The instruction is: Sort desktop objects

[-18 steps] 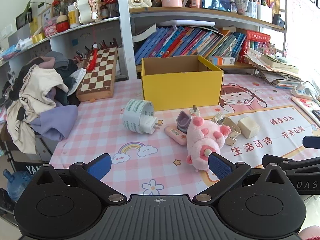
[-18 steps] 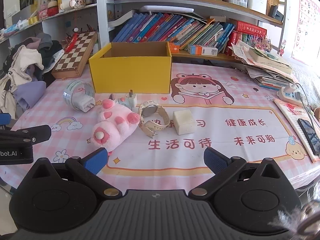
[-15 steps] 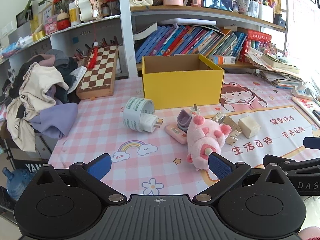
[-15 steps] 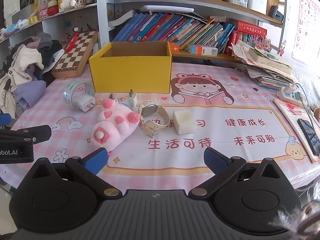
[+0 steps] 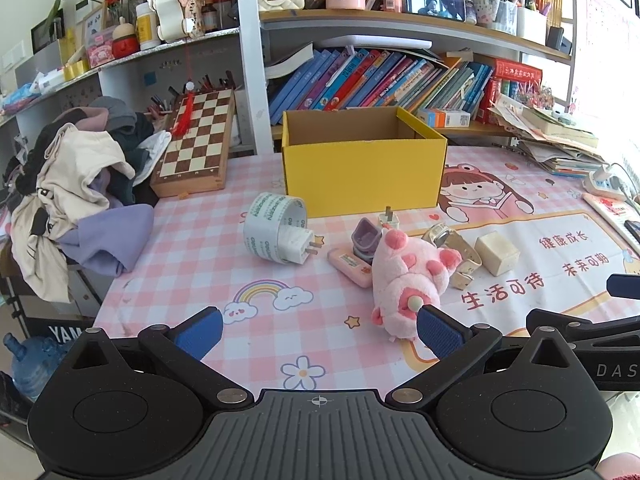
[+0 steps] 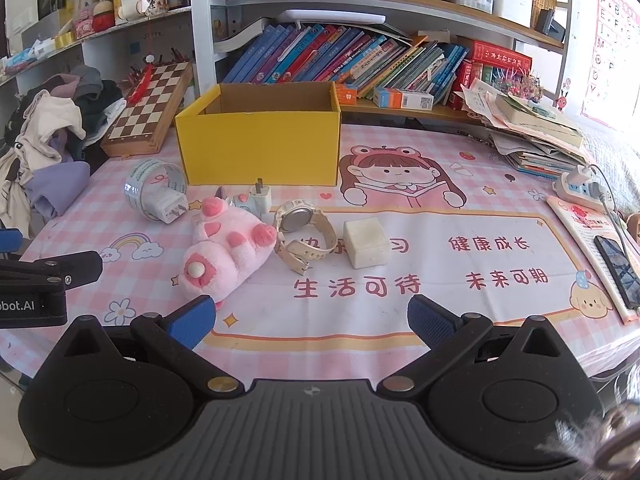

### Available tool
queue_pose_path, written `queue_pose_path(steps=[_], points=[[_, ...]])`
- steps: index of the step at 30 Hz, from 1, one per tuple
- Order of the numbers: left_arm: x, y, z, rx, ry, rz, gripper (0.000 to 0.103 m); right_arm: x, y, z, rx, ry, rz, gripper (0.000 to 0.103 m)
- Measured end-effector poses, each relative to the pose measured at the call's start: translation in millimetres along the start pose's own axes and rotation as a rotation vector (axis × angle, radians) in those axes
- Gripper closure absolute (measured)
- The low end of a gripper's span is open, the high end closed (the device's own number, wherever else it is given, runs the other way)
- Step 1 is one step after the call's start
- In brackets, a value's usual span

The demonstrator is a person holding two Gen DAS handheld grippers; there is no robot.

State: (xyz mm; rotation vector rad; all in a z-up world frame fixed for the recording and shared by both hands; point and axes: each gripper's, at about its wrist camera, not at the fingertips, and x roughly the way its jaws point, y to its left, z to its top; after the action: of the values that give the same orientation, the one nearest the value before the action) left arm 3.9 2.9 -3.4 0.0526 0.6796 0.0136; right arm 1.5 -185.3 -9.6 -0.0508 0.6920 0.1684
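Both grippers' jaws gape empty; pink plush toy lies lengthwise, tail toward the cameras.

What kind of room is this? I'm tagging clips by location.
Probably a child's study desk at home: shelves packed with books, a cartoon desk mat with Chinese text, and a chessboard beside a pile of clothes.
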Motion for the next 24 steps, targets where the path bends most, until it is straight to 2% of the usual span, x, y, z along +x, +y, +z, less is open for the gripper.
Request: queue_pose_path(steps=[24], points=[[1.7, -8.2, -5.4, 0.029, 0.026, -0.031, 0.0, 5.4, 2.4, -0.1, -0.004, 0.033, -0.001, 0.0]])
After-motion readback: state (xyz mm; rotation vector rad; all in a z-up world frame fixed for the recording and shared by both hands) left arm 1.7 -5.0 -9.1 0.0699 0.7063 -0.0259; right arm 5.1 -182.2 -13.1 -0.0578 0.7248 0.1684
